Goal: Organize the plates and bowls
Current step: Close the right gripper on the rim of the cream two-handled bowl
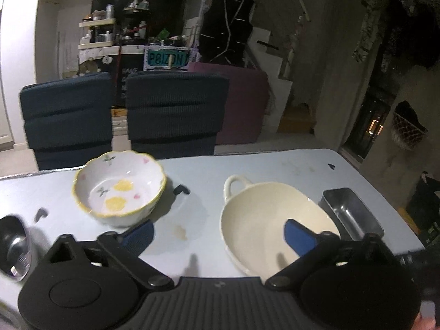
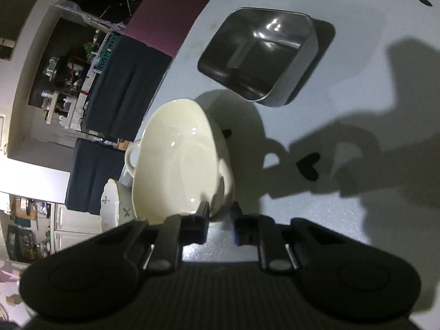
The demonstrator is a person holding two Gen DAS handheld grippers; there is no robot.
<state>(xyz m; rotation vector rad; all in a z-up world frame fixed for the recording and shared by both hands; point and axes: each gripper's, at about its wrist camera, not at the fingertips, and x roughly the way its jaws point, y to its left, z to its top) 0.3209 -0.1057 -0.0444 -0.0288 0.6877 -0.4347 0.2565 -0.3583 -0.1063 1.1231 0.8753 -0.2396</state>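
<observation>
While the left wrist view looks across a pale table, four dishes can be counted on it: one flowered bowl with a yellow scalloped rim, one cream oval dish with a loop handle at its far end, one rectangular steel tin just right of the cream dish, and one round steel bowl at the left edge. The left gripper stands wide open with nothing between its two blue-padded fingers; the left pad lies just in front of the flowered bowl, and the right pad overlaps the cream dish's inside. Two dark blue chairs stand behind the table.

Seen from the right wrist, three dishes show: the cream oval dish, tilted up on its edge, the steel tin resting apart beyond it, and part of the flowered bowl behind the cream dish. The right gripper has its two fingers closed narrowly on the cream dish's near handle, holding it. Small black heart marks dot the table.
</observation>
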